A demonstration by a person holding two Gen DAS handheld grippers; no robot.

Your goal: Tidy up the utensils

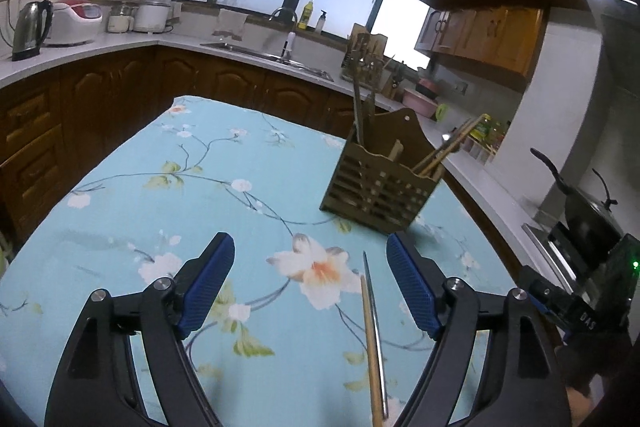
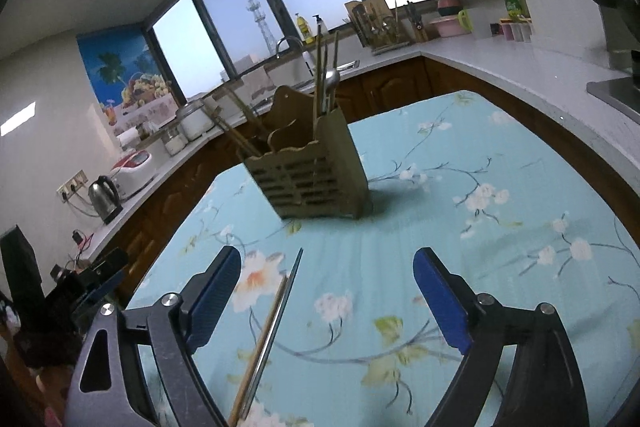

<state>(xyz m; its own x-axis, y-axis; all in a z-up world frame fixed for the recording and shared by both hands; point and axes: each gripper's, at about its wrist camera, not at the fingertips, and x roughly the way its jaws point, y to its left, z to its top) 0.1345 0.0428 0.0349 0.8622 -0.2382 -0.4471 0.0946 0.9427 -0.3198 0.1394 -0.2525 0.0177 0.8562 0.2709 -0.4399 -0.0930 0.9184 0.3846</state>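
A wooden slatted utensil holder [image 1: 380, 183] [image 2: 310, 179] stands on the floral tablecloth, with chopsticks and a spoon sticking out of its compartments. Two thin utensils lie side by side on the cloth: a wooden chopstick [image 1: 370, 343] [image 2: 262, 343] and a metal one [image 1: 376, 331] [image 2: 280, 307]. My left gripper [image 1: 310, 247] is open just above the cloth, the pair lying between its fingers toward the right one. My right gripper [image 2: 326, 263] is open too, the pair lying close to its left finger. Neither touches them.
The turquoise tablecloth [image 1: 160, 211] [image 2: 500, 227] covers the table. Behind run a white counter [image 1: 120, 47] with a kettle [image 1: 32, 27], a rice cooker and a sink. A stove with a black pan [image 1: 588, 211] sits right of the table.
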